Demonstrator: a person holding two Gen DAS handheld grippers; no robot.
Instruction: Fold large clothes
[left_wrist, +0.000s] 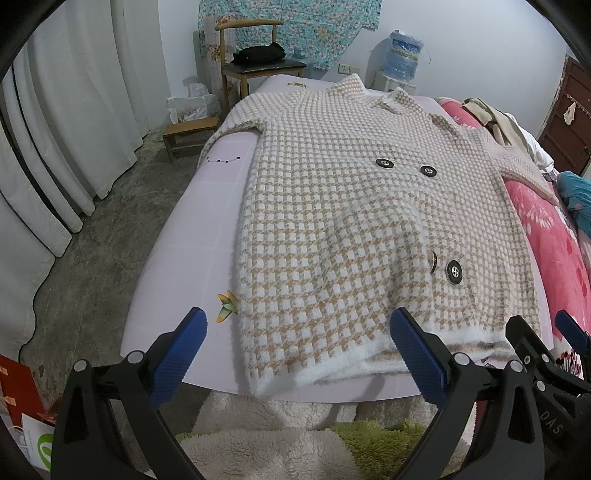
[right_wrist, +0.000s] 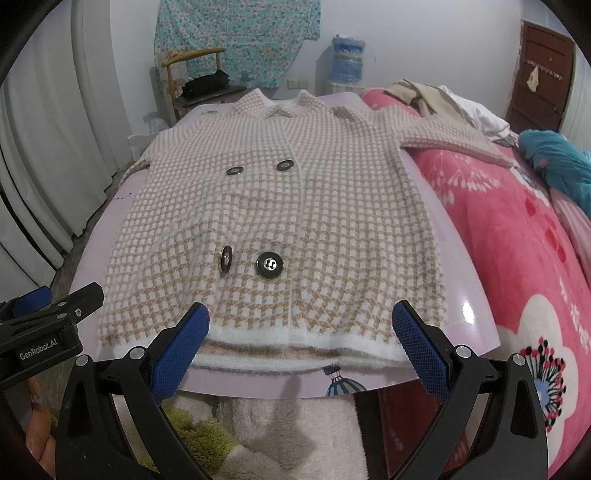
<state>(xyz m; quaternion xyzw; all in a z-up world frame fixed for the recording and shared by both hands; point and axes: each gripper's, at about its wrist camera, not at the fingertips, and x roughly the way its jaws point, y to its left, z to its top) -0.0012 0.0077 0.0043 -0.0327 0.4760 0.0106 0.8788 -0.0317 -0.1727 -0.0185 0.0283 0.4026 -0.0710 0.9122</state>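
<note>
Status: nothing folded yet, as far as the views show. The beige-and-white checked fuzzy knit coat (left_wrist: 362, 221) is lying flat, front up, buttoned, collar at the far end, white hem at the near edge of the pale lilac glossy board (left_wrist: 192, 240) that is sitting on the bed. One sleeve is running out over the lilac board's far-left corner; the other is trailing off to the right onto the pink floral blanket (right_wrist: 517, 229). Both sleeves are lying unfolded.

Left tongs (left_wrist: 295, 354): spread wide, gripping nothing, hovering just short of the hem's left part. Its right pad is overlapping the hem in the left wrist view, but I can't tell if it's touching.

Right tongs (right_wrist: 301, 345): also spread wide, empty, lining up with the right-hand part of the hem. Hem is showing between the blue pads, no pinch.

My read: this is the start. Tongs are staging at the hem. Left to do: everything – sleeves in, sides in, then hem toward the collar, or similar.

Risk guess: the knit is thick and fluffy, so a shallow pinch may be catching only the top layer.
</note>
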